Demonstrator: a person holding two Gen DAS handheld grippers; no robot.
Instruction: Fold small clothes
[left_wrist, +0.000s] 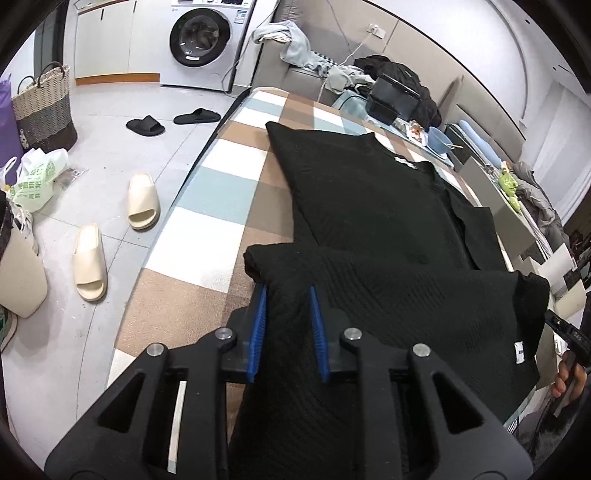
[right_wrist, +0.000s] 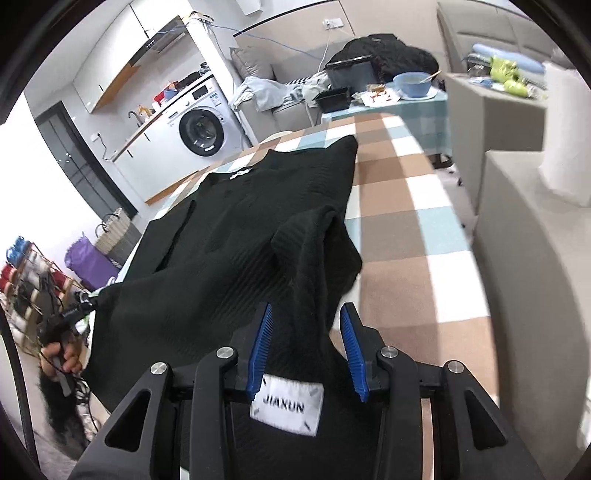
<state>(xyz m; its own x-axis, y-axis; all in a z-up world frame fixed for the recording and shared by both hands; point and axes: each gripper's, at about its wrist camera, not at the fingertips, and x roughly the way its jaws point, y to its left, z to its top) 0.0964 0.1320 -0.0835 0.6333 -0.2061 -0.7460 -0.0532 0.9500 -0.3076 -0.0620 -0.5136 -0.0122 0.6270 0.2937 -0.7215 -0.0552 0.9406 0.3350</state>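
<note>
The garment (left_wrist: 369, 206) is black with a fine ribbed weave, and it carries a white label (right_wrist: 286, 408) printed in dark letters. It lies on a checked cover (left_wrist: 207, 199) of brown, tan, pale blue and white squares. Each hand-held gripper has a black frame with blue ridged pads (left_wrist: 260, 325) and silver bolt heads. On the pale grey floor (left_wrist: 110, 122) sit two cream slides (left_wrist: 142, 201) and two black slides (left_wrist: 146, 125). The washing machine (left_wrist: 207, 40) is white with a dark door. The woven basket (left_wrist: 44, 107) is banded beige, grey and dark brown. A bowl (right_wrist: 412, 83) is light blue
</note>
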